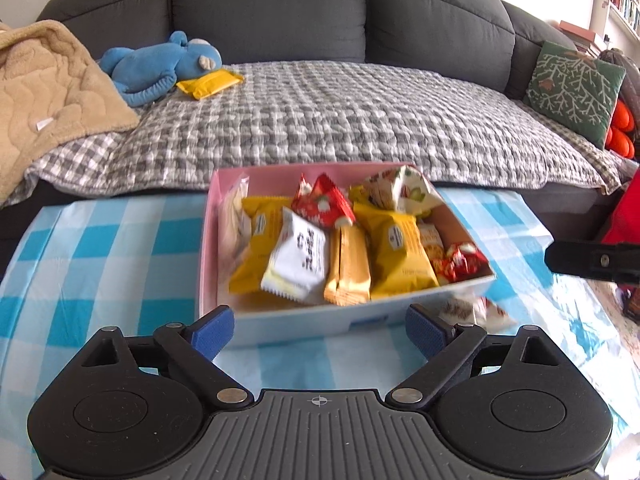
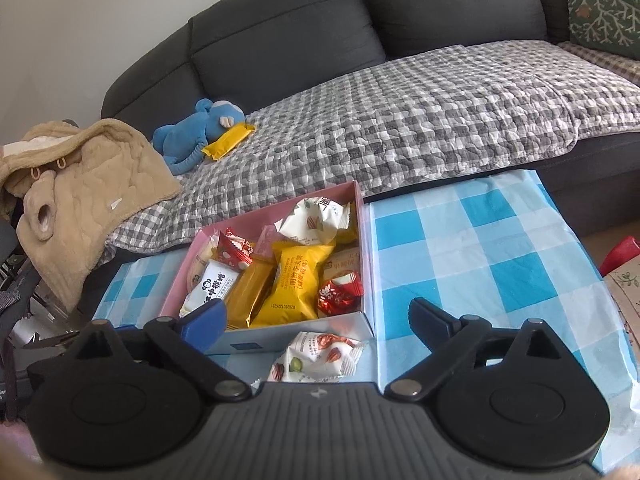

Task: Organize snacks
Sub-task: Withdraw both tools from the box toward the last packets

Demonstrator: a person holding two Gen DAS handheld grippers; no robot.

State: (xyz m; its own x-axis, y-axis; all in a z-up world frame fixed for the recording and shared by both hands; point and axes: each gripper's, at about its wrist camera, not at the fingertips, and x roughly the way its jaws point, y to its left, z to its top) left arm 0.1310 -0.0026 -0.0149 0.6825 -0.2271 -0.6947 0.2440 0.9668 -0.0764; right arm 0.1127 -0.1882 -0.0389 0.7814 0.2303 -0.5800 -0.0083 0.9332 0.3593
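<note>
Two tools are in view, both released and empty: the left tool (image 1: pixel 319 322) with blue pads spread before the box's near wall, the right tool (image 2: pixel 318 318) spread above a lone packet. Far left on the sofa lie one beige blanket (image 2: pixel 80 172), one blue plush toy (image 1: pixel 160 66) and one yellow packet (image 2: pixel 229 141) touching the toy. One pink-lined box (image 2: pixel 366 240) sits on the surface, on a blue checked cloth (image 2: pixel 480 248), just beside the sofa's edge. It is crowded with snacks: at least three yellow packets, two red ones, one white packet with black print (image 1: pixel 298 258) and one white nut packet (image 2: pixel 316 222) at the far end. One more white nut packet (image 2: pixel 320 358) lies outside, touching the box's near wall. One green cushion (image 1: pixel 574 88) is far right.
</note>
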